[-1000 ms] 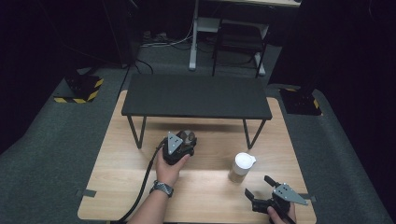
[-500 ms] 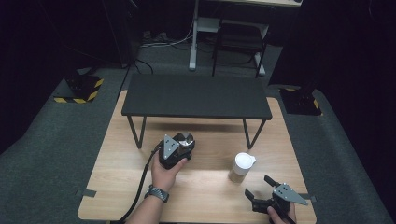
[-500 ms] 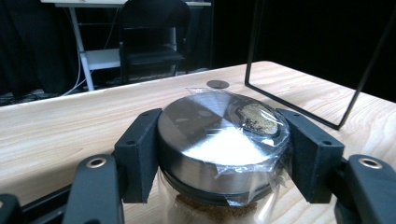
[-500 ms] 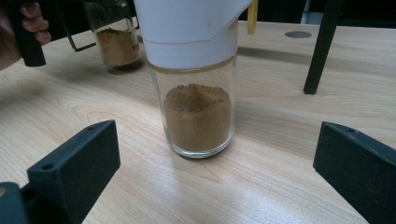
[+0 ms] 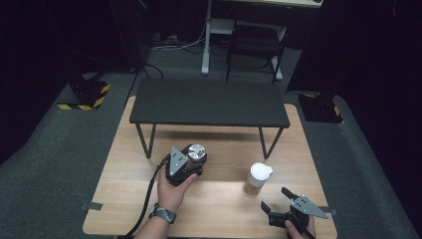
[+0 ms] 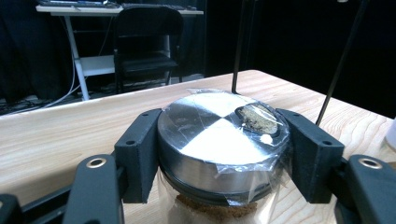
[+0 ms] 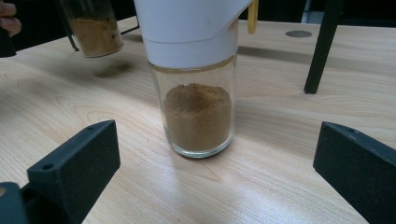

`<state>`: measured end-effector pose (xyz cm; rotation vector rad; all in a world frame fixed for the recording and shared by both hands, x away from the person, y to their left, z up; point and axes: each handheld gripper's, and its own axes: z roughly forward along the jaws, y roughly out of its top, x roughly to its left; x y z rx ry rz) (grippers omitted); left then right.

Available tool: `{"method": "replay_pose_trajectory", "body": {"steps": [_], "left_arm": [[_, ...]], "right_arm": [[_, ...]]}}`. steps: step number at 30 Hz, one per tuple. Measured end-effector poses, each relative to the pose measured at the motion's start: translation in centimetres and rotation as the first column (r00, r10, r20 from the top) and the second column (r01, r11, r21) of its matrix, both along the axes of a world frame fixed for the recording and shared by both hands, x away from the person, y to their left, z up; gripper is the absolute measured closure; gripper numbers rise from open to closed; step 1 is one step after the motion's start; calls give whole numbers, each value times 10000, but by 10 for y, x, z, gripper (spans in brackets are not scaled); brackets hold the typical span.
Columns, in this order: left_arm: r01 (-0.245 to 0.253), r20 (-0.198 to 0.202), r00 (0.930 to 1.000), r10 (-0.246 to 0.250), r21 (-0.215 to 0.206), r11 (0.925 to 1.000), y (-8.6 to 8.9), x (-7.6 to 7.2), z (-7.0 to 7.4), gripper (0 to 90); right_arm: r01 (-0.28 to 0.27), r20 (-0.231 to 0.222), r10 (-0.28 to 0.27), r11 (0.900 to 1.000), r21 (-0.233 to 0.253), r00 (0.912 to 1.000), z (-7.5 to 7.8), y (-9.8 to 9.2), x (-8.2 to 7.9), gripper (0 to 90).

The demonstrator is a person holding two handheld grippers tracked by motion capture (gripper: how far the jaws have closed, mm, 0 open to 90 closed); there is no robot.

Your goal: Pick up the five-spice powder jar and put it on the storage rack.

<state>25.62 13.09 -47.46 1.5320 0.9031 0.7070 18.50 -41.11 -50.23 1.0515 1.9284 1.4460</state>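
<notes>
left gripper view: left claw clamps glass jar's round steel lid; right claw gapes wide, empty.

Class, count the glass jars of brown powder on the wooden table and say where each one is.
2. The silver-lidded jar is clamped in the left gripper, near the black shelf's left legs. The white-lidded jar stands free, ahead of the open right gripper.

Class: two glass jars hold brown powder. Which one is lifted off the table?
The silver-lidded jar, clamped in the left gripper. The white-capped jar stands on the table.
</notes>
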Motion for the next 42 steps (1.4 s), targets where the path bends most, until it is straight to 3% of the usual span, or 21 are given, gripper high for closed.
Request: {"method": "replay_pose_trajectory", "body": {"steps": [7,12,23,33,42], "left_arm": [[-49,-64,10000,48,-205,9998,4,-12,8,350],[-153,-20,9999,153,-73,9999,5,-18,13,350],[-352,-12,9994,351,-240,9991,12,-29,32,350],[-586,46,9983,587,-98,9982,13,-33,61,350],[-743,-76,9972,742,-32,9972,17,-28,92,350]], "right_arm": [[0,14,0,10000,-23,10000,0,0,0,5],[-10,17,10,10000,-30,10000,0,0,0,5],[8,-10,-8,10000,16,10000,0,0,0,5],[0,-50,0,10000,34,10000,0,0,1,5],[0,-61,0,10000,73,10000,0,-1,1,5]]}}
